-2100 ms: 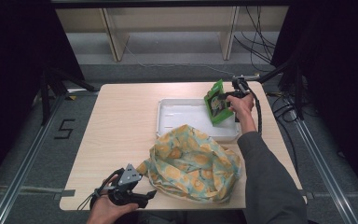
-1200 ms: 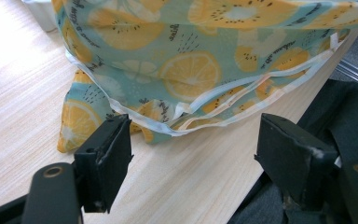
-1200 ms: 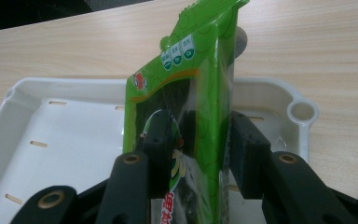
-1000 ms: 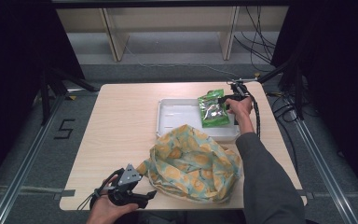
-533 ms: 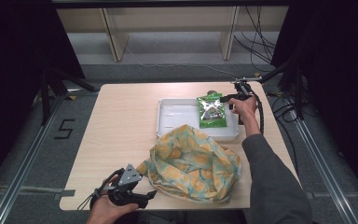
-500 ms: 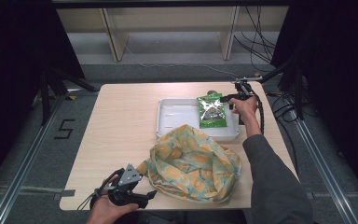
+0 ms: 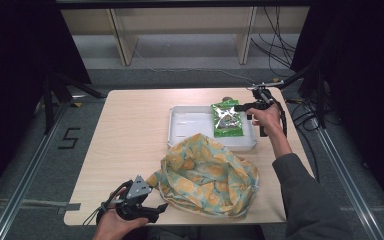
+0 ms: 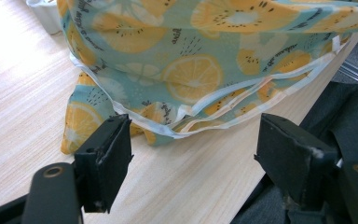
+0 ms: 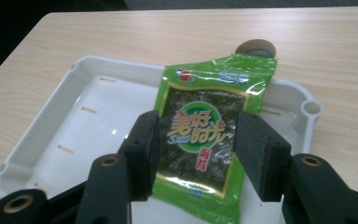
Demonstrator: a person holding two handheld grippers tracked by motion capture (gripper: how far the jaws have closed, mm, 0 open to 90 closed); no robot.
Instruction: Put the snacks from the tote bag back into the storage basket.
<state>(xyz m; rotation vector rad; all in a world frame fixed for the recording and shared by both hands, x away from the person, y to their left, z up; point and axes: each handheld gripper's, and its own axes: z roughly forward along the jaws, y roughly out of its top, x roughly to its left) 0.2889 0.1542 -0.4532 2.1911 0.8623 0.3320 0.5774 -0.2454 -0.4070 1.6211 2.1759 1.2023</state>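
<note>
A green seaweed snack packet [image 7: 227, 120] is lying flat in the right half of a white plastic tray [image 7: 190, 122], its far end reaching the tray's far rim; the tray's left half is lying bare. The tray is sitting on the far right part of the desk [image 7: 125, 130], and its right rim is standing near the desk's right edge; the right gripper [image 7: 252, 106] is hovering just beside the packet's far right corner, over that narrow strip. Its jaws have just been opening and are standing apart with nothing pressed between them; the packet is resting free in the tray.

A lemon-print cloth bag [image 7: 207, 175] is slumping on the near part of the desk, its far side just beside the tray's near rim and its near side reaching close to the desk's near edge; the whole left half of the desk is lying open. The left gripper [image 7: 145, 210] is resting at the near edge, just beside the bag's left corner, jaws standing wide and gripping nothing.

The left gripper view is showing the bag's white-piped hem [image 8: 186, 116] lying just beyond the jaws, not touching either of them, and the desk's edge [image 8: 279, 116] running off diagonally on the right. The right gripper view is showing the packet's printed label [image 9: 196, 133] between and beyond the parted jaws, a round brownish object [image 9: 255, 47] on the desk just behind the tray's far rim, and a round hole in the tray's corner [image 9: 311, 108].
</note>
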